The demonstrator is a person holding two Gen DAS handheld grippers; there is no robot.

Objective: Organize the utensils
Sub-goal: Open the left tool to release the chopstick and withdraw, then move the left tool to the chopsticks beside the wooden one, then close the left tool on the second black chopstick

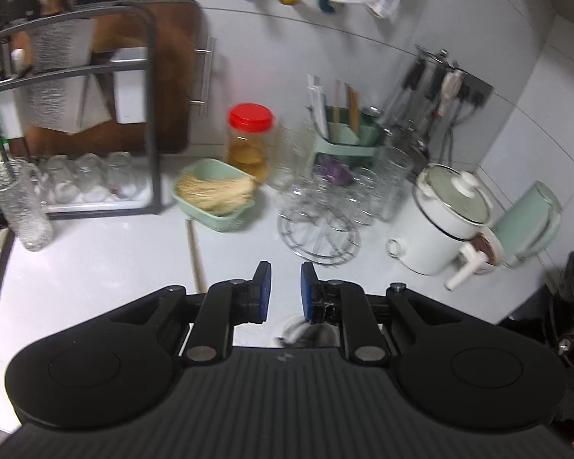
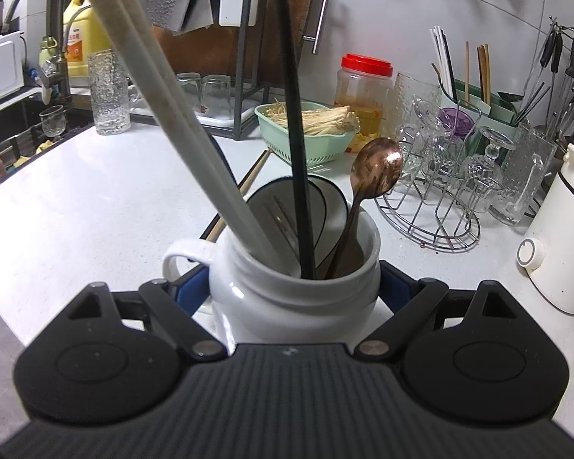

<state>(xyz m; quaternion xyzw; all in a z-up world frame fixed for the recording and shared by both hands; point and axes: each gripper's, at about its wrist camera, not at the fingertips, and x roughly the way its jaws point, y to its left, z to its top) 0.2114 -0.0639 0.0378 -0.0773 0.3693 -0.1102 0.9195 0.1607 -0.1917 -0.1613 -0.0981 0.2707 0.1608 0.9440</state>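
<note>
White kitchen countertop (image 1: 107, 264) against a white tiled wall, sink (image 2: 15, 141) at the far left. Right gripper (image 2: 294, 290) clamped on a white ceramic jar (image 2: 287, 298) standing on the counter; in it white chopsticks (image 2: 164, 95), a black utensil handle (image 2: 292, 114), a copper spoon (image 2: 377, 174). Left gripper (image 1: 285, 290) jaws slightly apart, nothing between them, above the counter. One wooden chopstick (image 1: 196, 252) lies on the counter beside a green basket (image 1: 214, 199) of enoki mushrooms. Green utensil caddy (image 1: 348, 137) holds chopsticks behind a wire glass rack (image 1: 319, 237).
</note>
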